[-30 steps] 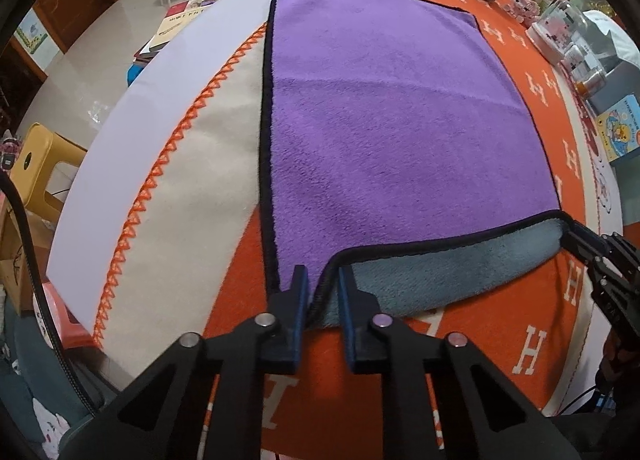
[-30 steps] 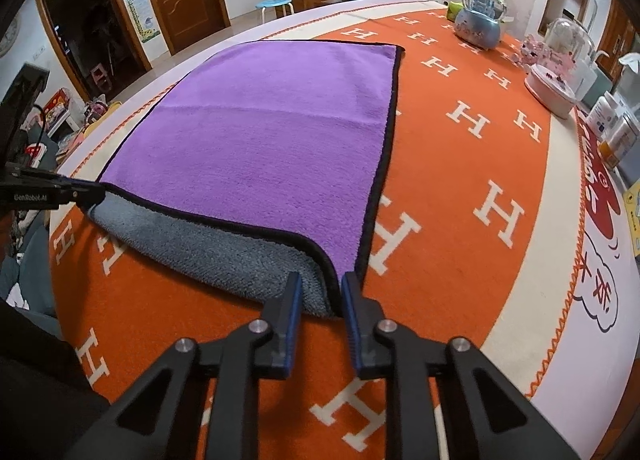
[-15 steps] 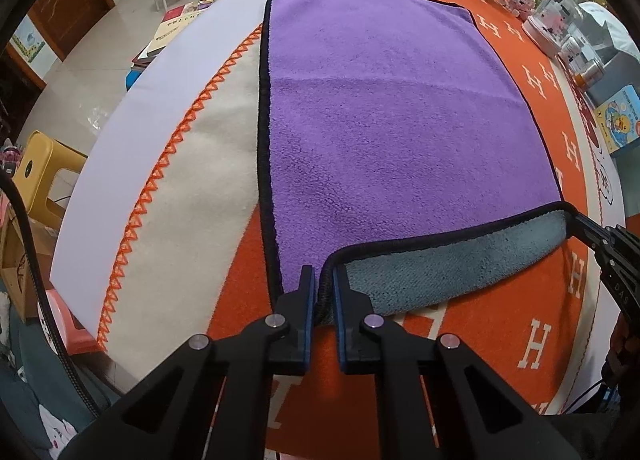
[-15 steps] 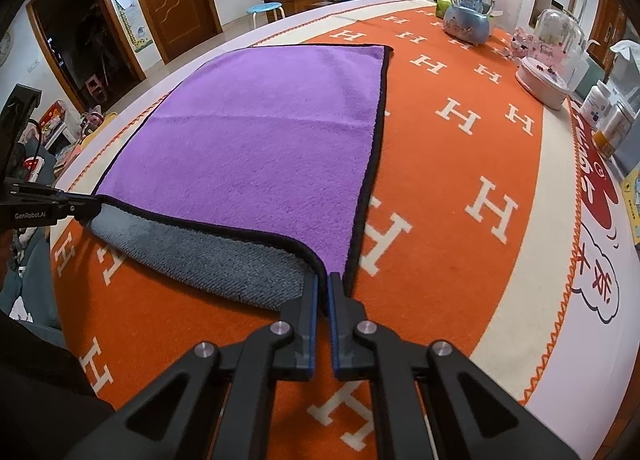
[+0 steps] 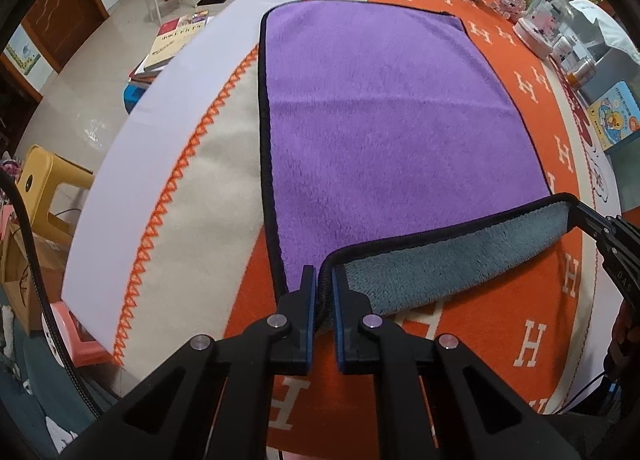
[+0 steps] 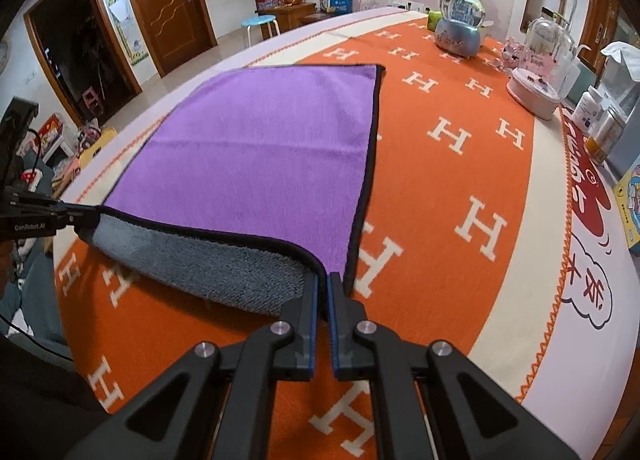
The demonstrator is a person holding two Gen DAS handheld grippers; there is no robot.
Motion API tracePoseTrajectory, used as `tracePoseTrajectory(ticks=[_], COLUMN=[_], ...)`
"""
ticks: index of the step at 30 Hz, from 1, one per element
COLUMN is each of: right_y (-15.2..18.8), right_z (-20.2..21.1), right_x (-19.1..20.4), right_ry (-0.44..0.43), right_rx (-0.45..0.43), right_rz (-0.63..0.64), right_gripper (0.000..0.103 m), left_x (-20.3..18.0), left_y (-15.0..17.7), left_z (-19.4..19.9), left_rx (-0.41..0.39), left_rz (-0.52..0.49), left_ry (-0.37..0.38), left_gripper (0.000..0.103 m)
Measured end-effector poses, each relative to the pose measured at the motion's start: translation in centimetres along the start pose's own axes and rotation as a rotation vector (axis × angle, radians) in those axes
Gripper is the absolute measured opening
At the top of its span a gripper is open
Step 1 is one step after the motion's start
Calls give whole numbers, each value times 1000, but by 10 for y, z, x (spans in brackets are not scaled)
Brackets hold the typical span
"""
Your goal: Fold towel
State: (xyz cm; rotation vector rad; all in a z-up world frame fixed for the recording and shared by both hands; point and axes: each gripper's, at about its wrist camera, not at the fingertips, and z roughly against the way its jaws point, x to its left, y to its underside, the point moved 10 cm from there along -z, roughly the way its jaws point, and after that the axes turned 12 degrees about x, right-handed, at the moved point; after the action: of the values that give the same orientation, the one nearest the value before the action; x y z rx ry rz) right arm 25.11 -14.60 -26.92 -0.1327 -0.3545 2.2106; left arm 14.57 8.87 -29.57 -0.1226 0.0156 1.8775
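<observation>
Left gripper [image 5: 325,284]: jaws nearly closed, pinching the towel's near left corner by its black hem; the corner is lifted off the cloth.
Right gripper [image 6: 322,292]: jaws nearly closed, clamped on the towel's near right corner, which is also raised.
Towel [image 5: 380,112]: purple face up with black edging, spread flat on the tablecloth beyond the grippers; its near edge is raised between the two grippers, so the grey underside faces them.
Tablecloth [image 6: 448,196]: orange with white H letters and a cream border, under the towel on all sides.
Snow globe [image 6: 460,24]: past the towel's far right corner, well apart from it.
Pink domed dish [image 6: 536,72]: right of the towel, near the table's far side.
Blue stool [image 6: 260,26]: on the floor beyond the towel's far edge.
Yellow stool [image 5: 44,184]: on the floor left of the towel, off the table.
</observation>
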Motion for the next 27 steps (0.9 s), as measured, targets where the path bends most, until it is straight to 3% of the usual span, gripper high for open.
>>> tracePoseTrajectory(ticks=[14, 27], right_y=[-67, -153], right_z=[47, 72], right_x=[-6, -21], right_ry=[28, 99], right_rx=[-160, -344], right_rz=[-17, -37], right_gripper=[4, 4], left_x=[9, 16], left_y=[-70, -143], left_z=[99, 133], left_rx=[-235, -385], left_rz=[-68, -51], left_ry=[-37, -60], left_gripper=[5, 5])
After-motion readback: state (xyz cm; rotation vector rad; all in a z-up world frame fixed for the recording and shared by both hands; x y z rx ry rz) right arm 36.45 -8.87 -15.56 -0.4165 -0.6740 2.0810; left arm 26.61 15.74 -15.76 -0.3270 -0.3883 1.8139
